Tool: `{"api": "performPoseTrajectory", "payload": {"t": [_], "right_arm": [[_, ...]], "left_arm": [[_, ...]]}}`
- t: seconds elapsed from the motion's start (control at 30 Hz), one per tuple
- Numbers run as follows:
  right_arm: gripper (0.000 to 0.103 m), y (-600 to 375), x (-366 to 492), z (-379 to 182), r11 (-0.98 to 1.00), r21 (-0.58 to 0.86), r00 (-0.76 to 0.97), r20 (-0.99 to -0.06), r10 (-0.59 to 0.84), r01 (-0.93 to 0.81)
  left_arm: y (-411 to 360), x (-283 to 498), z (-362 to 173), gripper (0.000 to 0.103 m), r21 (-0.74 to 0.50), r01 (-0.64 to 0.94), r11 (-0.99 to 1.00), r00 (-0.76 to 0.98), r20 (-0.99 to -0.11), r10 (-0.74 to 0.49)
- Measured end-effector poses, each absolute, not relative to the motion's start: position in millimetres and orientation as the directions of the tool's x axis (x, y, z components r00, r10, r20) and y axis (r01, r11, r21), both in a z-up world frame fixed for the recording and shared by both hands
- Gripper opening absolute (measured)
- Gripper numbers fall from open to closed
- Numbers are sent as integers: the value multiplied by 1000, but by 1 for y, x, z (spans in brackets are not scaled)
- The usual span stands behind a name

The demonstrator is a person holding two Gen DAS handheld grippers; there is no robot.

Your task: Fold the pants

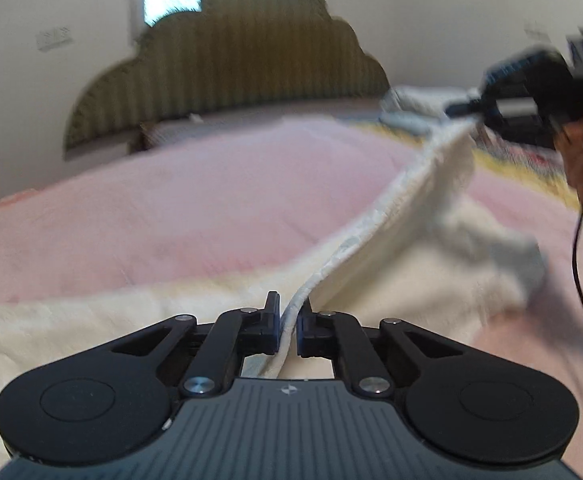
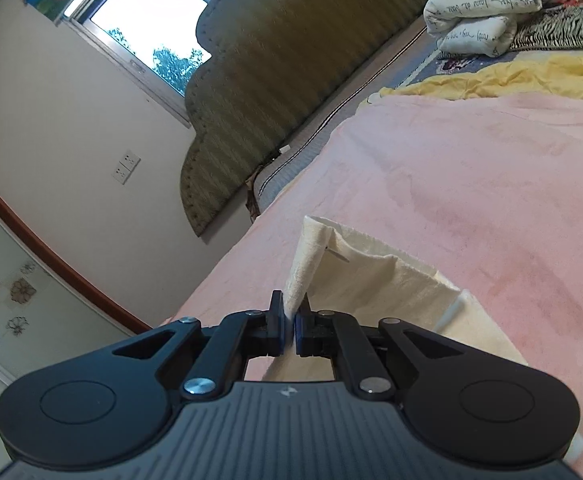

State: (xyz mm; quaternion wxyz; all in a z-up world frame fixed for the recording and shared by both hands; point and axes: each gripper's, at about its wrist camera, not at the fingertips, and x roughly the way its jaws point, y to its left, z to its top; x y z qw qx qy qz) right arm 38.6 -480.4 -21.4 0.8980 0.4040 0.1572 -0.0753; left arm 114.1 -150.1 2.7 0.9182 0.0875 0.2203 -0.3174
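The pants [image 1: 423,200] hang over the bed [image 1: 171,208] between the left gripper [image 1: 289,320] and right gripper [image 2: 290,322], with the headboard [image 1: 227,60] behind.

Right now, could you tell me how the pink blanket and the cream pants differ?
The pink blanket lies spread flat on the bed; the cream pants are partly lifted, stretched between the left tool and right tool. The blanket is far larger. Both look soft.

Cream pants [image 1: 423,200] lie on a pink blanket [image 1: 171,208]. The headboard [image 2: 291,64] is olive with stripes, the sheet [image 2: 531,76] yellow, both tools black.
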Motion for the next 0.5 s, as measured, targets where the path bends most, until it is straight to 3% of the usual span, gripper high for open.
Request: {"api": "performPoseTrajectory", "payload": {"t": [0.03, 0.1, 0.17, 0.2, 0.27, 0.37, 0.5], "right_arm": [[5, -479, 38, -15, 670, 702, 949, -315, -9, 239], [5, -471, 26, 5, 715, 690, 985, -170, 6, 115], [5, -459, 5, 20, 774, 633, 998, -53, 13, 23], [5, -456, -4, 20, 783, 621, 999, -53, 6, 29], [5, -458, -16, 3, 769, 629, 989, -146, -27, 114], [5, -472, -30, -46, 694, 659, 941, -330, -76, 288], [5, -480, -53, -94, 575, 730, 912, -403, -75, 370]], "left_arm": [[-143, 115, 16, 10, -4, 604, 797, 728, -403, -554], [-130, 112, 35, 10, -33, 601, 799, 750, -323, -577], [-130, 108, 39, 10, -15, 641, 767, 716, -348, -605], [-133, 105, 33, 10, -18, 675, 738, 674, -393, -626], [-140, 99, 11, 11, -53, 733, 678, 574, -486, -659], [-150, 82, -21, 10, -19, 771, 637, 522, -553, -649], [-147, 74, -29, 10, -11, 786, 618, 506, -564, -653]]}}
